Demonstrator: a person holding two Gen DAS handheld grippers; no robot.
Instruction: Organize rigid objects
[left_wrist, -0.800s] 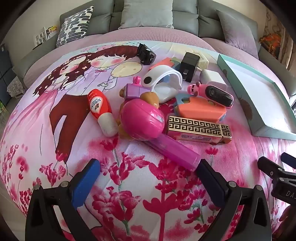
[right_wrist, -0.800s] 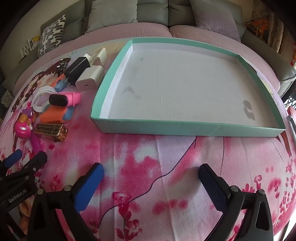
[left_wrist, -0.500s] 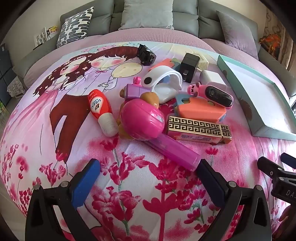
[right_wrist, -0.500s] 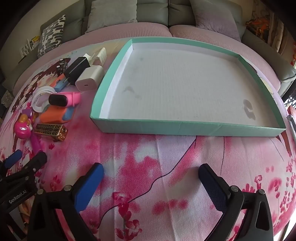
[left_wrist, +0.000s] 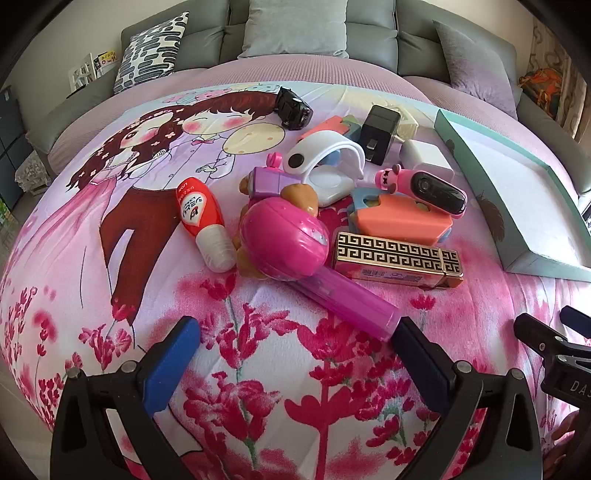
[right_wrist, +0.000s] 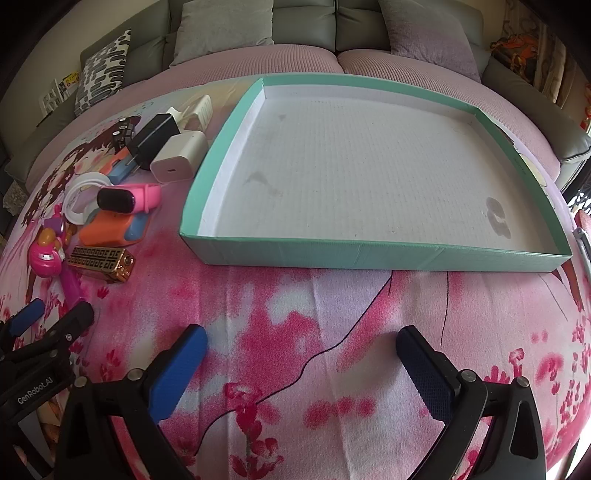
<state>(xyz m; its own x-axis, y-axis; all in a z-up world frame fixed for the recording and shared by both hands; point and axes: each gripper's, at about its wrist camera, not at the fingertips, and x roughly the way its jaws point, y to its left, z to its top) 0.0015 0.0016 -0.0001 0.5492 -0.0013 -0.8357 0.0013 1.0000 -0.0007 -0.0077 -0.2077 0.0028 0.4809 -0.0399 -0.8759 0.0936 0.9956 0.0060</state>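
Note:
A heap of small rigid objects lies on a pink printed bedspread: a pink ball-headed toy (left_wrist: 282, 242) on a purple stick (left_wrist: 351, 299), a red and white bottle (left_wrist: 203, 221), a gold patterned box (left_wrist: 397, 258), an orange case (left_wrist: 399, 223), a pink watch (left_wrist: 424, 188), a white band (left_wrist: 325, 158), a black charger (left_wrist: 378, 133) and a white charger (right_wrist: 179, 157). My left gripper (left_wrist: 295, 336) hangs open just in front of the heap, its right pad beside the stick's end. My right gripper (right_wrist: 303, 345) is open above bare bedspread, before a teal tray (right_wrist: 369, 254) with nothing in it.
A grey sofa with cushions (left_wrist: 295, 26) runs behind the bed, with a patterned pillow (left_wrist: 151, 44) at its left. A small black device (left_wrist: 291, 109) lies at the far edge of the heap. Each gripper shows at the edge of the other's view.

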